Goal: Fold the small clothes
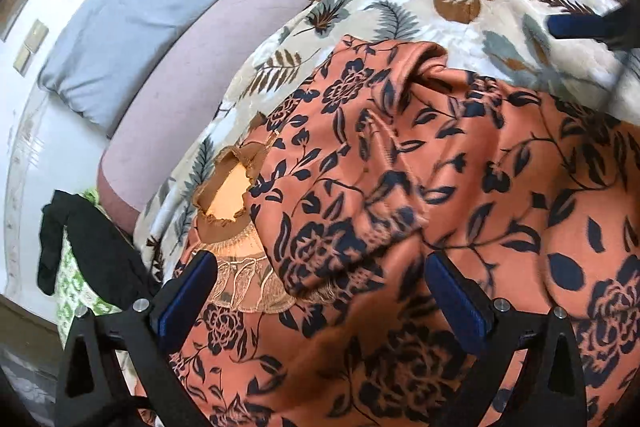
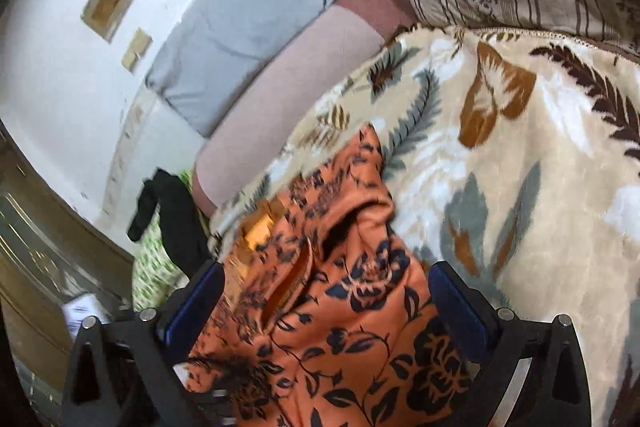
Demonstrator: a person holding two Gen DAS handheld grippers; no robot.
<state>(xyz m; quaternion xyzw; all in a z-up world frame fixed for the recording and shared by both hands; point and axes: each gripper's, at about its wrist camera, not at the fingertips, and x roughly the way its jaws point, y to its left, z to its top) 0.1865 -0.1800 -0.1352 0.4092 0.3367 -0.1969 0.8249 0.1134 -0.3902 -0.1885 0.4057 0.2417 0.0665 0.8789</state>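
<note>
Two grippers are hanging over one garment, and we are noting both with their jaws spread wide and nothing pinched. Our left gripper (image 1: pixel 320 291) is hovering above the orange floral garment (image 1: pixel 420 187), which is lying rumpled on the leaf-print blanket (image 1: pixel 400 11) that covers the bed; cloth is filling the space below and between the blue pads (image 1: pixel 188 291), yet the pads are standing off either side and not pressing on it. We are seeing a lace-trimmed neckline (image 1: pixel 228 195) at the garment's left edge in this view, just ahead of the left finger, so the neck end is lying nearer this hand. Our right gripper (image 2: pixel 326 303) is likewise wide apart, straddling a narrower run of the same orange floral garment (image 2: pixel 340 307), which is tapering away from the claw toward a point on the leaf-print blanket (image 2: pixel 500 167). We are judging the long axis of the cloth to run roughly forward from the right claw, up the frame, with bare blanket off to its right. In the left wrist view the right gripper's fingers (image 1: pixel 580 27) are showing at the upper right, beyond the garment's far edge, blurred. A grey pillow (image 1: pixel 132 43) and a black garment (image 1: pixel 92 251) are lying off to the left, well apart from the work. We are guessing the coming move is a fresh grasp on an edge, and that the left hand, nearest the neckline, is better placed for it; which hem the right should take we cannot tell.
</note>
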